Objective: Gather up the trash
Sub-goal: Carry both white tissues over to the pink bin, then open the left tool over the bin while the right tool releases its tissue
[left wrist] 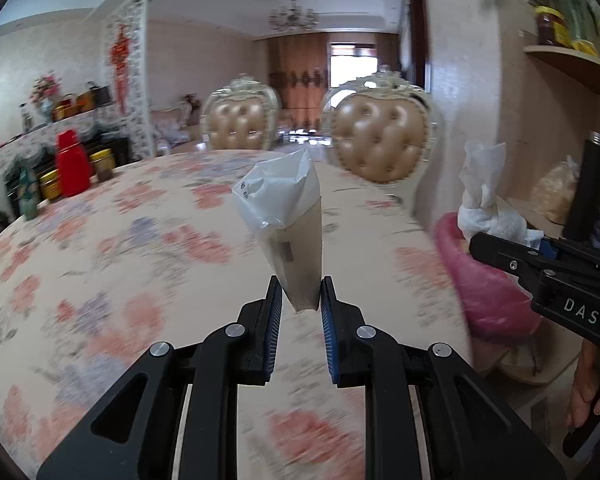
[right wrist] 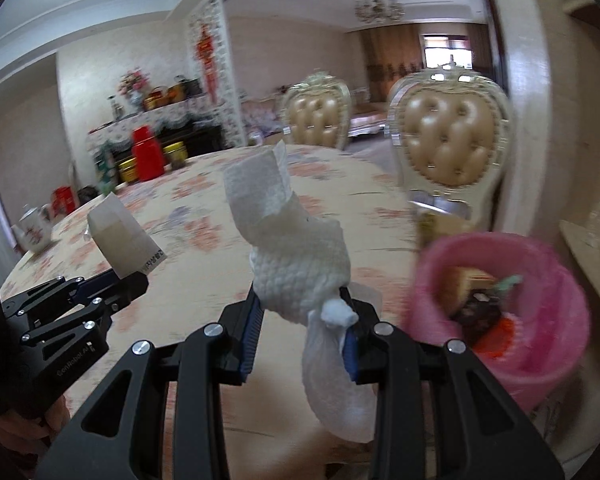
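Note:
My left gripper [left wrist: 299,296] is shut on a tan and white paper-and-plastic wrapper [left wrist: 290,216] and holds it upright above the floral table [left wrist: 120,260]. It also shows in the right wrist view [right wrist: 120,236] at the left. My right gripper [right wrist: 304,312] is shut on a crumpled white paper towel [right wrist: 296,256], held above the table edge. The towel also shows in the left wrist view [left wrist: 486,204]. A bin lined with a pink bag [right wrist: 500,304] stands just right of the right gripper, with trash inside; it also shows in the left wrist view [left wrist: 488,280].
Two padded tan chairs [left wrist: 380,136] stand behind the table. A red thermos [left wrist: 73,168], jars and a bottle sit at the table's far left, and a white teapot [right wrist: 34,224] too. A shelf [left wrist: 572,64] and a counter with a dark bottle [left wrist: 588,188] are at the right.

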`<state>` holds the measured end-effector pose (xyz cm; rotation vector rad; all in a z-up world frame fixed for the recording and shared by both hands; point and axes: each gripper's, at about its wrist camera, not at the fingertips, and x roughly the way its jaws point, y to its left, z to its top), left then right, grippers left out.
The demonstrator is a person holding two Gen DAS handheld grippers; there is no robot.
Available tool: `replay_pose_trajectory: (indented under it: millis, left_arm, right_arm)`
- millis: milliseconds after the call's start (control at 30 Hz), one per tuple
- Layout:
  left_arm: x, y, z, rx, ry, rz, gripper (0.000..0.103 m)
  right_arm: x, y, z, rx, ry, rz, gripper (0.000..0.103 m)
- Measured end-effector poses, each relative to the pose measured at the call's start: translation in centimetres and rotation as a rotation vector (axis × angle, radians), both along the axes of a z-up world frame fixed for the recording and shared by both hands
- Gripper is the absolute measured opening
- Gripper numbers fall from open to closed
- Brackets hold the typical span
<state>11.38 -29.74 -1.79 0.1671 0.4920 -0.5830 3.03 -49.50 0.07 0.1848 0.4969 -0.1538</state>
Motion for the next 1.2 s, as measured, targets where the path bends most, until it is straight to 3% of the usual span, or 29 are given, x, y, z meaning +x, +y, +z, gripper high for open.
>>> replay_pose_trajectory:
  millis: [433, 833, 900, 933, 967, 1100, 1167, 1200]
  left_arm:
    - [0.2, -14.1, 0.1, 0.020, -0.002, -0.253, 0.019]
    - [-0.3, -23.9, -2.7, 0.048, 0.069, -0.444, 0.020]
    - [0.2, -24.7, -3.1, 0.056, 0.088, -0.455, 0.035]
    - [0.6, -24.8, -3.5, 0.052, 0.104, -0.454, 0.057]
    - [0.9, -24.7, -3.7, 0.029, 0.113, -0.448, 0.070]
    - [1.8, -23.7, -4.0, 0.023, 0.121, -0.404, 0.073]
    - [2.3, -22.8, -3.8, 0.013, 0.120, -0.369, 0.086]
    - [2.4, -22.2, -3.6, -0.001, 0.124, -0.357, 0.086]
  right_arm:
    - [-4.3, -13.8, -2.3, 0.054, 0.017, -0.274, 0.034]
    - [-3.8, -21.6, -4.1, 0.074, 0.067, -0.340, 0.039]
    - [-3.3, -22.3, -4.2, 0.081, 0.065, -0.332, 0.047]
    - [-3.1, -22.6, -4.1, 0.085, 0.061, -0.331, 0.051]
    - [-2.8, -22.9, -4.1, 0.087, 0.055, -0.330, 0.058]
    - [-2.5, -23.4, -4.0, 0.088, 0.042, -0.347, 0.065]
    - [-2.9, -23.2, -3.7, 0.097, 0.032, -0.357, 0.067]
    - [-3.0, -23.0, -3.5, 0.098, 0.026, -0.360, 0.069]
